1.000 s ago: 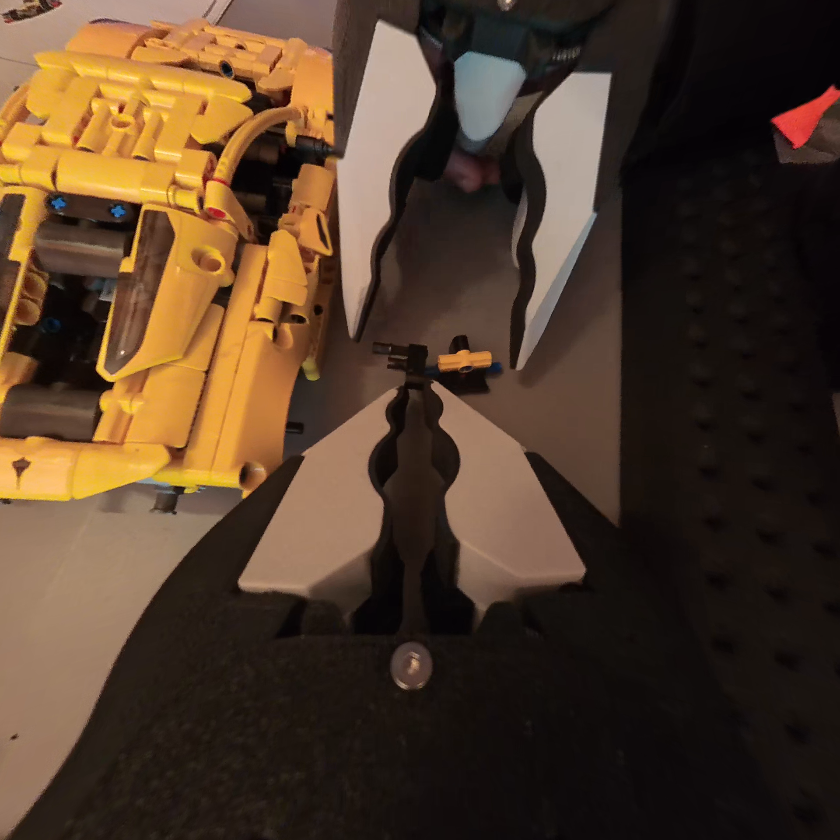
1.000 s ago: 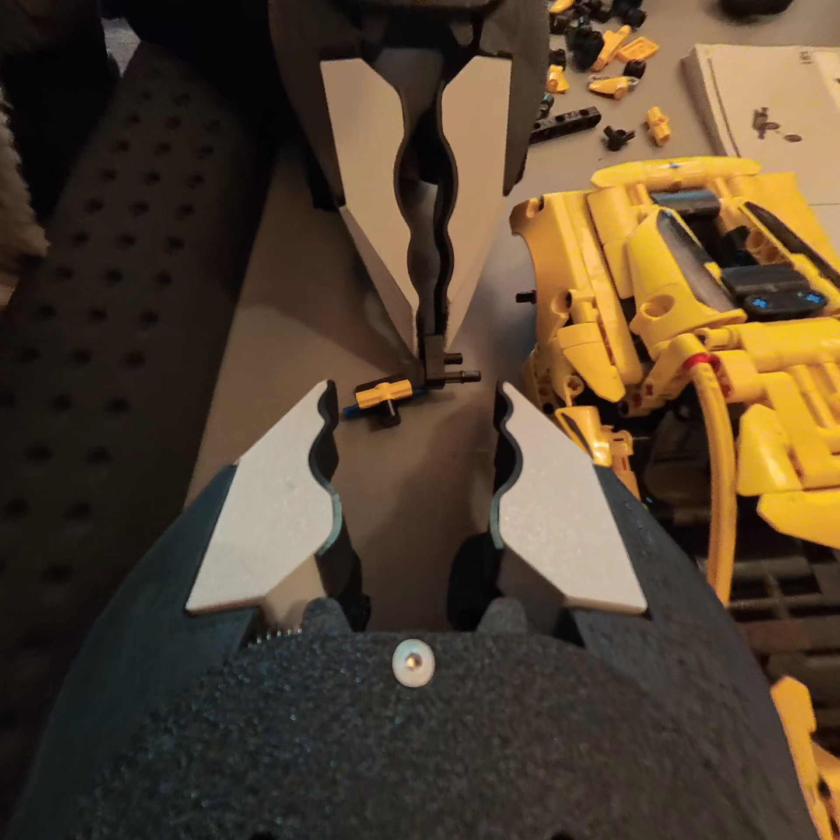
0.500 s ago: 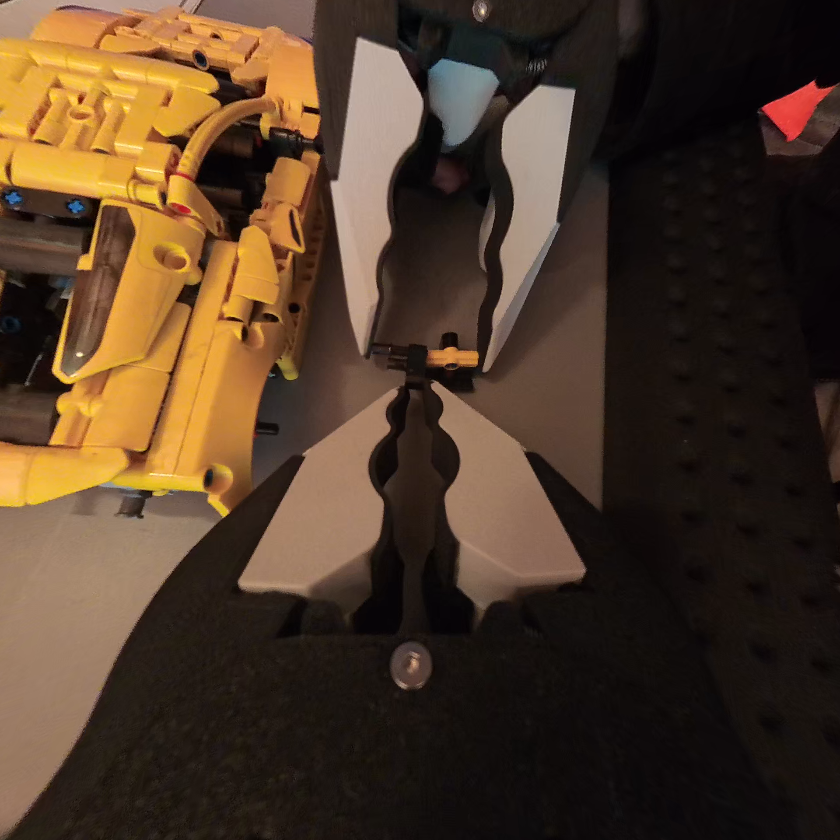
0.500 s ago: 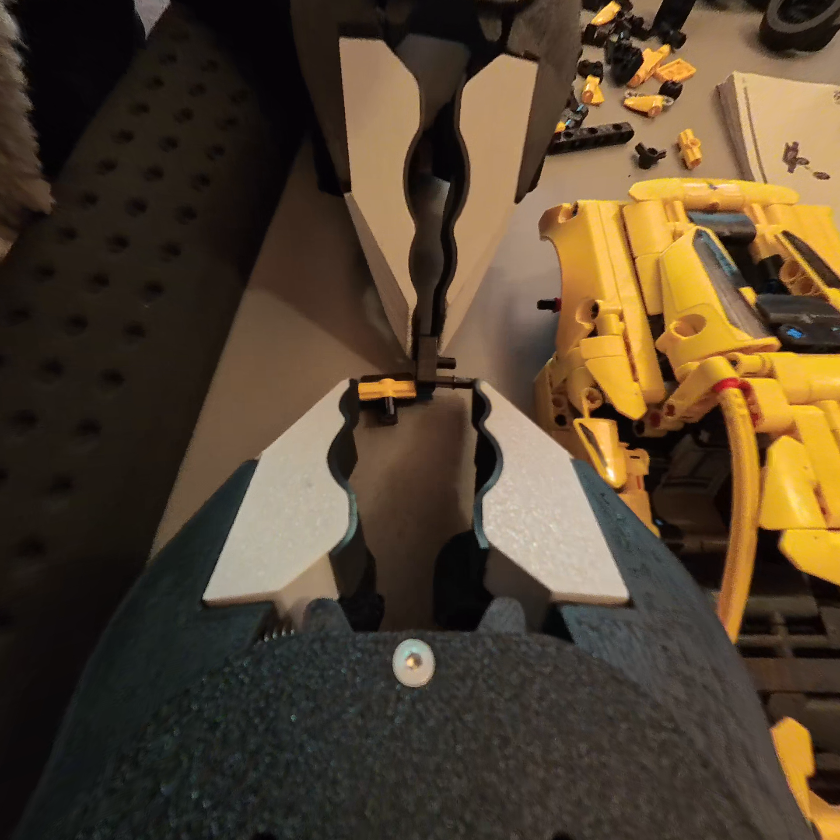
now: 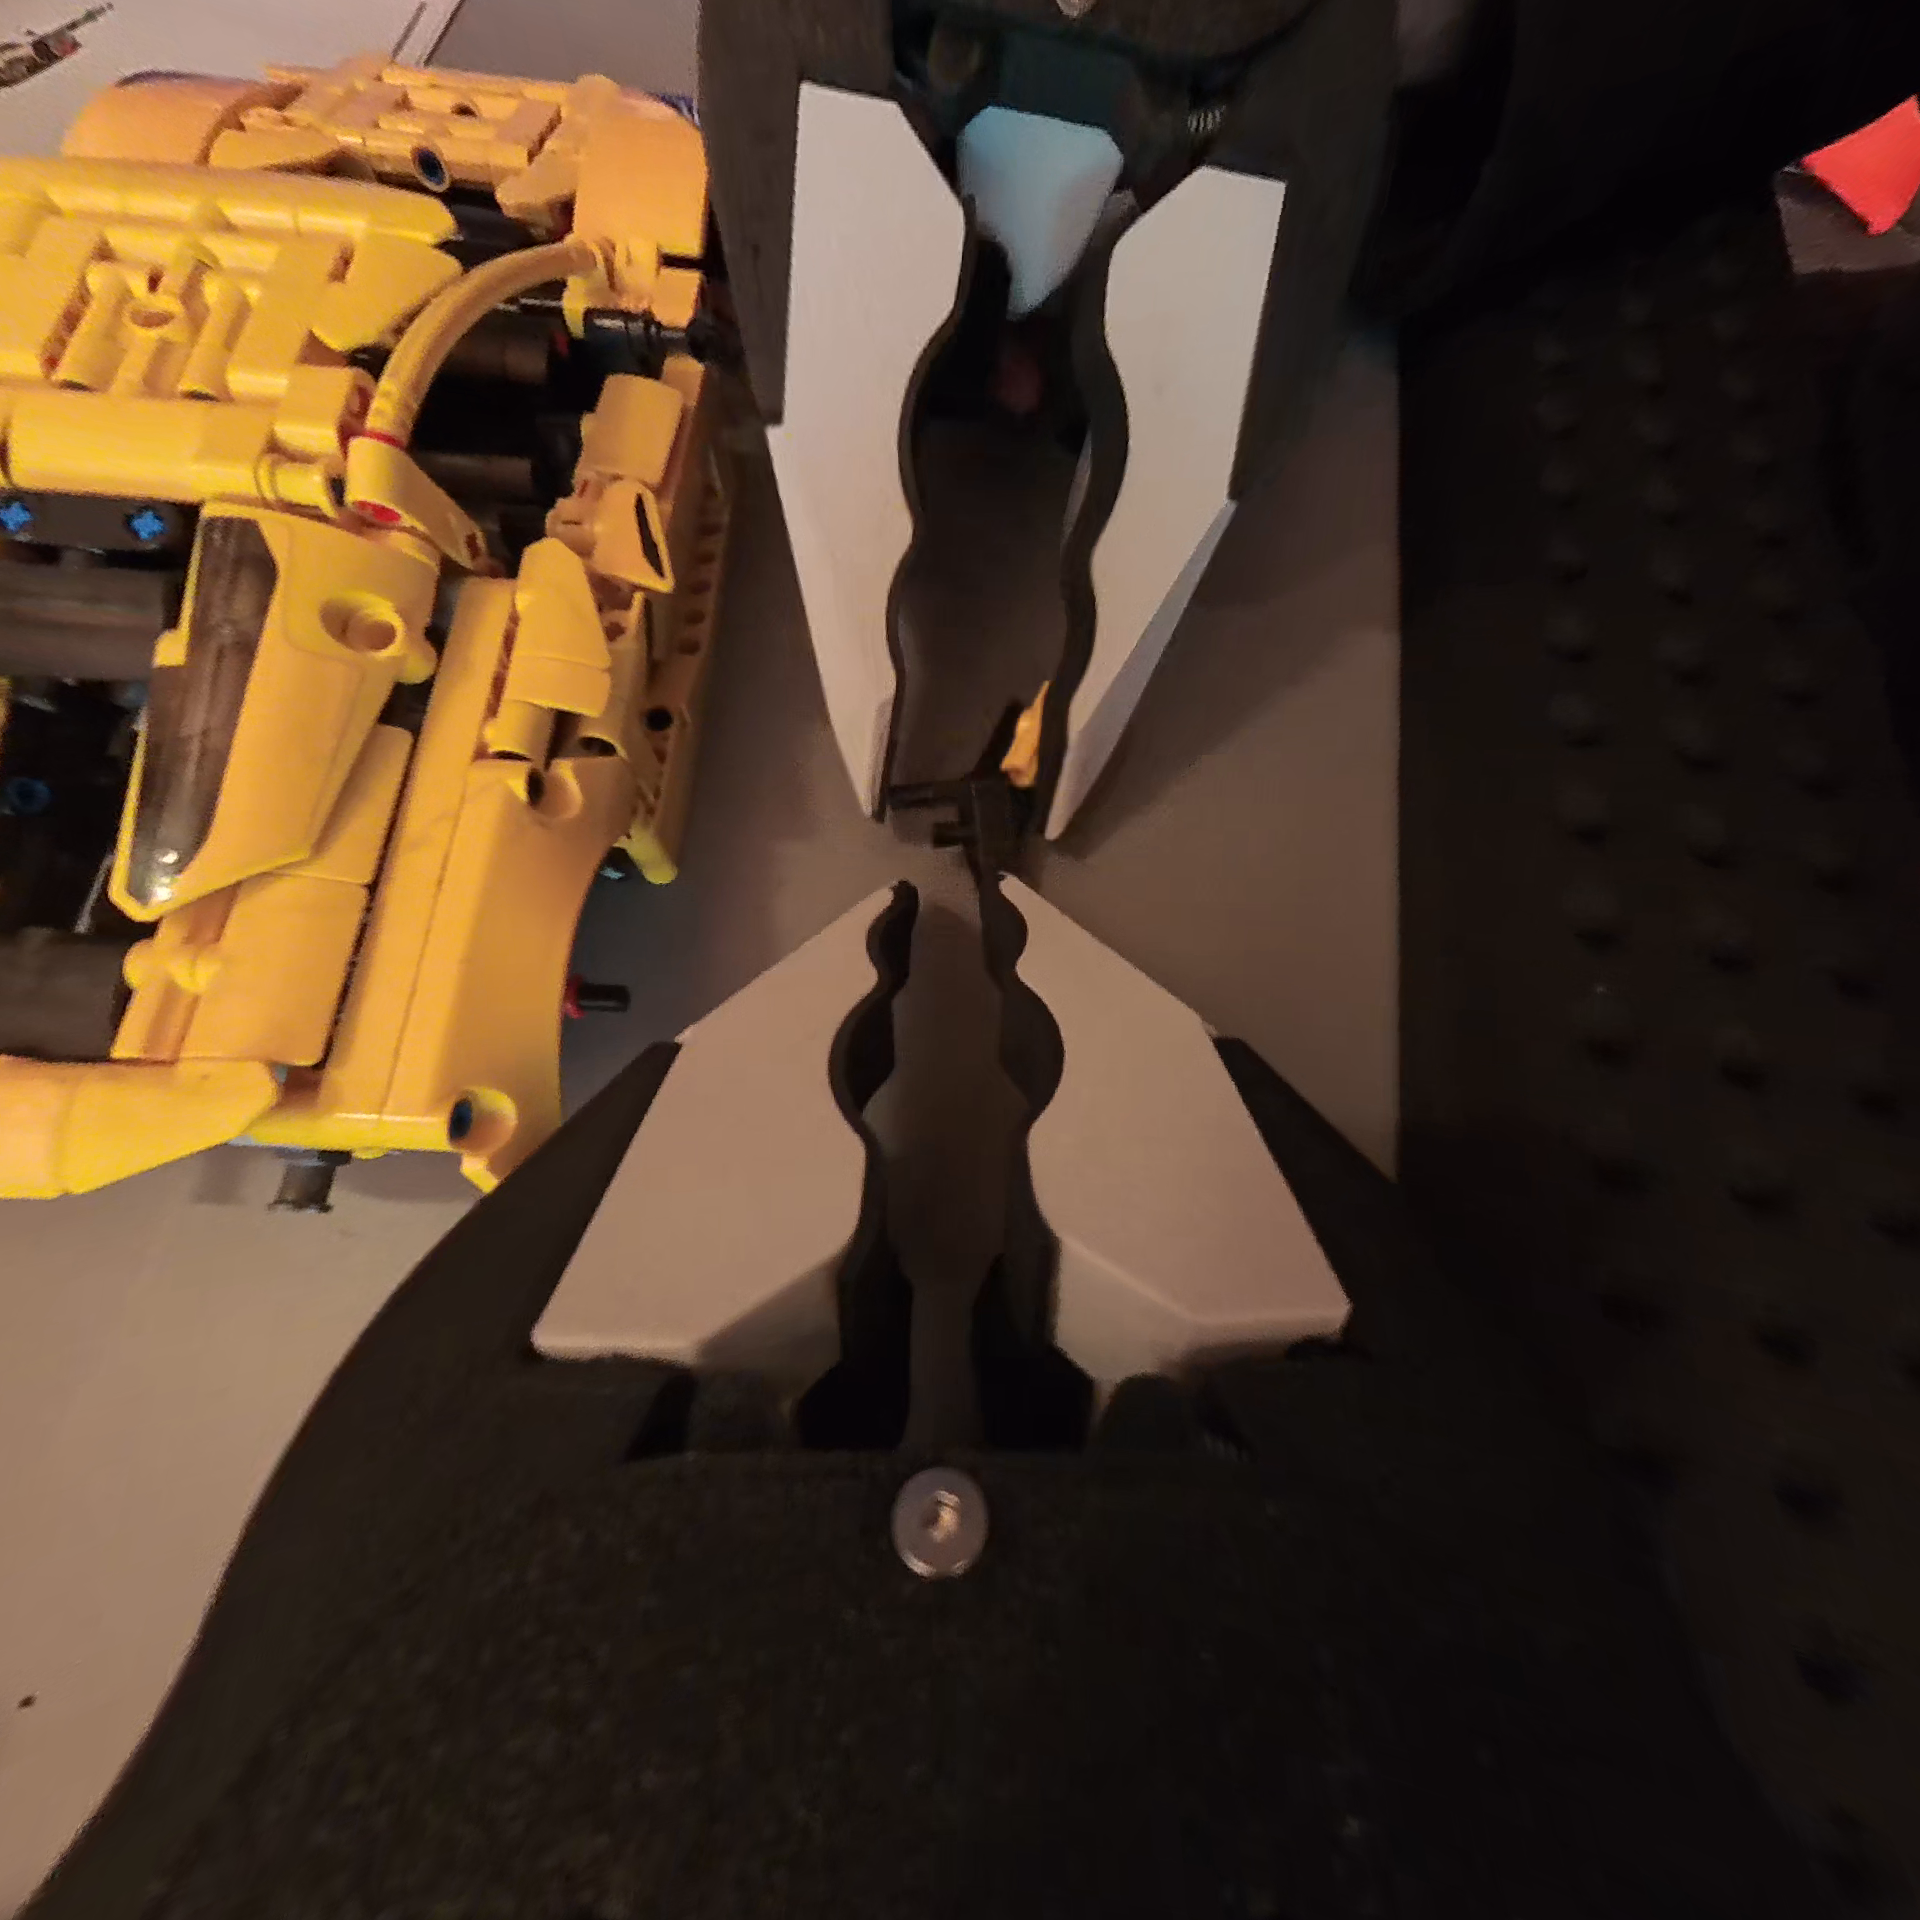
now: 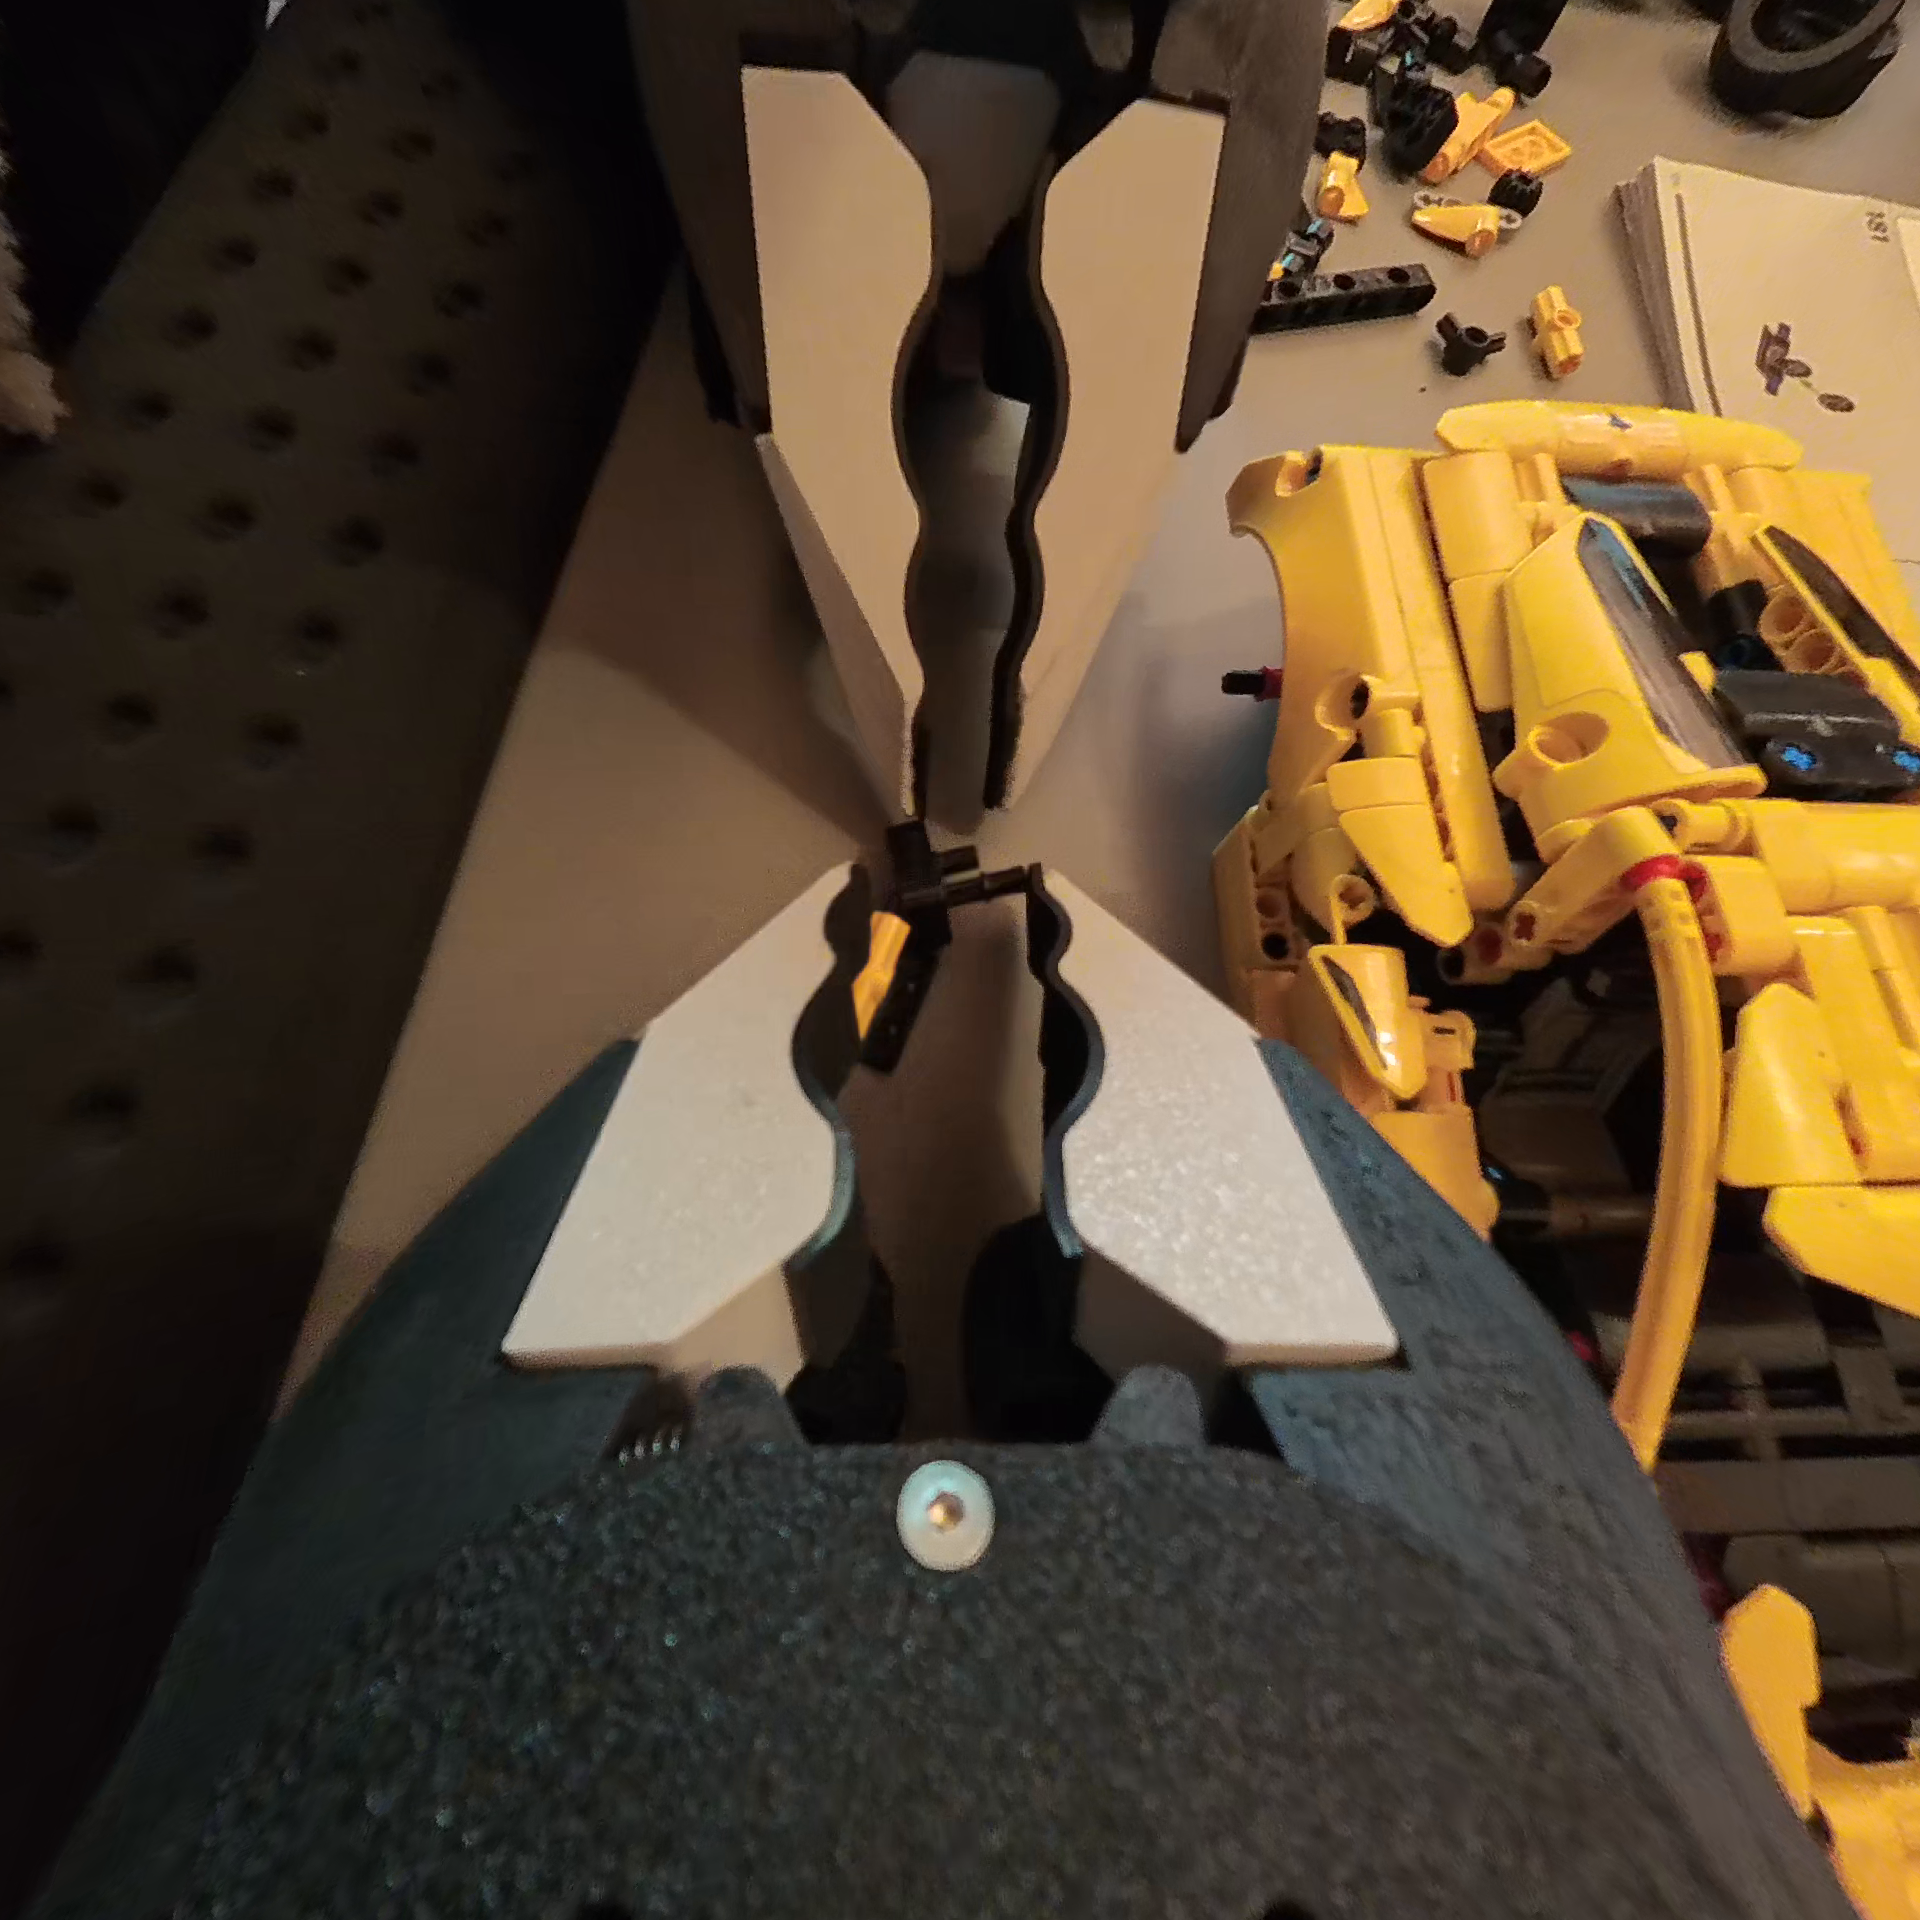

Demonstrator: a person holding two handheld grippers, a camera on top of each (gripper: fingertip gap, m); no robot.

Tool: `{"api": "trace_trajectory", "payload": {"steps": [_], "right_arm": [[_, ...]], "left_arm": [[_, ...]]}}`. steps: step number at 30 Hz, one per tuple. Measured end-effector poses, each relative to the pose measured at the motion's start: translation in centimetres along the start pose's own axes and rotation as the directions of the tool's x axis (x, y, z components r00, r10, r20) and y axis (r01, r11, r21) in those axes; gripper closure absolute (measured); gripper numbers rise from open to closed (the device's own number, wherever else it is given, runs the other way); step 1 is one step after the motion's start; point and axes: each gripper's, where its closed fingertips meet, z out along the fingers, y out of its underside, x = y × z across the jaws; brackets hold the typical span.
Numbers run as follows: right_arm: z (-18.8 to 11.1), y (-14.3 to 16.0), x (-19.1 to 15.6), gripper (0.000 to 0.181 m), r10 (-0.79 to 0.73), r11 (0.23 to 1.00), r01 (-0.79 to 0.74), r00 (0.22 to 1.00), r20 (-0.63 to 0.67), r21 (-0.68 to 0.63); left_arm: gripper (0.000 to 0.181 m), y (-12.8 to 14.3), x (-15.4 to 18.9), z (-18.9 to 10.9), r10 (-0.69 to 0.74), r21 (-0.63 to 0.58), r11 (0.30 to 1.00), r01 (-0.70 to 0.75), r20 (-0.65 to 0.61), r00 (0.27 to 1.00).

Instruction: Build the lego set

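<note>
Two grippers meet tip to tip over the grey desk [image 5: 1226, 831]. The left gripper [image 5: 951, 888] has its two fingers [image 5: 790, 1091] a small way apart, with a narrow gap at the tips; the black connector piece [image 5: 971, 816] touches the tip of one finger only, so it does not look clamped there, though the tips are dark and hard to read. The right gripper [image 6: 940, 883] has its two fingers [image 6: 707, 1132] partly closed around the small assembly: the black connector piece [image 6: 925, 868] spans the gap between the tips, and one yellow pin piece [image 6: 881, 961] hangs just inside, against one finger's inner edge. Whether the pads truly press it I cannot tell for sure.

Beside the fingers, on the side away from the dark perforated mat [image 6: 208, 520], sits one large yellow lego car [image 6: 1558, 831], partly built, with one curved yellow hose [image 6: 1673, 1091] arching across it. Beyond the left gripper's body lies a scatter of loose pieces [image 6: 1455, 156], roughly a dozen yellow and black, with one black tyre [image 6: 1797, 52] and one stack of instruction booklets [image 6: 1787, 291] close by.
</note>
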Motion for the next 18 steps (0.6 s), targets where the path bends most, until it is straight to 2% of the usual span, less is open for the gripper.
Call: {"api": "trace_trajectory", "payload": {"steps": [7, 10, 13, 18], "right_arm": [[-0.5, -0.3, 0.3, 0.147, 0.017, 1.000, -0.017, 1.000, -0.019, 0.017], [-1.5, -0.2, 0.2, 0.146, 0.069, 0.997, -0.069, 0.997, -0.016, 0.023], [-2.4, 0.6, -0.8, 0.146, 0.152, 0.988, -0.153, 0.988, -0.025, -0.031], [-2.8, 0.7, -1.9, 0.152, 0.172, 0.984, -0.176, 0.979, -0.104, -0.032]], "left_arm": [[0.168, -0.2, 0.1, 0.0, 0.028, 0.011, 1.000, -0.028, 0.008, 1.000], [0.168, -0.1, 0.5, 0.2, 0.063, 0.003, 0.998, -0.063, 0.002, 0.998], [0.167, 0.1, 0.5, 0.4, 0.101, -0.017, 0.995, -0.100, 0.016, 0.995], [0.168, 0.3, -0.2, 0.9, 0.098, -0.048, 0.994, -0.095, 0.052, 0.994]]}}
